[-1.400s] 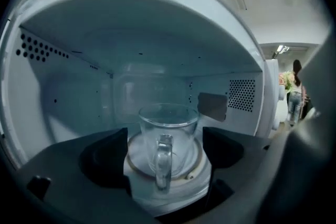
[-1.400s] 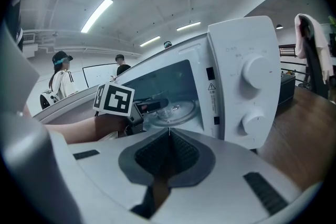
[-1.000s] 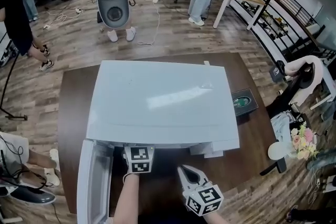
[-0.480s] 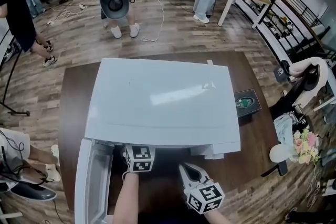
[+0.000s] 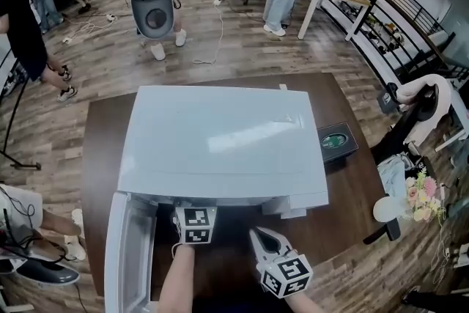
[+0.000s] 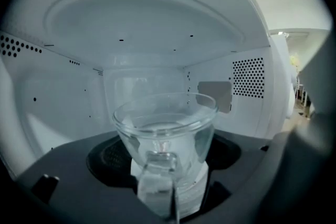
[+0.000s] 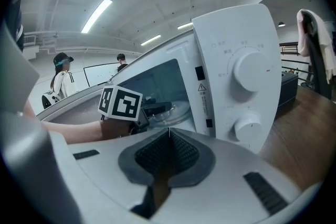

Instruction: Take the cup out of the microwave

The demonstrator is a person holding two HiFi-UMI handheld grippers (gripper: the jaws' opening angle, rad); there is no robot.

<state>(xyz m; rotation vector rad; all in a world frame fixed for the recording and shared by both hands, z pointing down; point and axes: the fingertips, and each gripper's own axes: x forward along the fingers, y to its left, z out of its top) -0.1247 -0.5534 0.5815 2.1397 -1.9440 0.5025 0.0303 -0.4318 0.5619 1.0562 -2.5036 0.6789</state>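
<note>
A white microwave (image 5: 220, 143) stands on the table with its door (image 5: 128, 253) swung open to the left. Inside it sits a clear glass cup (image 6: 165, 123), its handle toward me. My left gripper (image 6: 165, 157) reaches into the cavity. Its jaws have just been closing, with the cup between them, and the dark pads (image 6: 107, 160) now meet the cup's lower walls on both sides. From above only its marker cube (image 5: 196, 225) shows. My right gripper (image 5: 258, 237) hovers outside in front of the control panel (image 7: 247, 76), shut with nothing in it.
The dark wooden table (image 5: 99, 150) carries a small dark box (image 5: 338, 141) to the right of the microwave. Behind the table are people, office chairs and a white machine (image 5: 152, 7). Flowers (image 5: 421, 194) lie at the right.
Both grippers stay where they were. The view sways slightly, and the people at the back have shifted.
</note>
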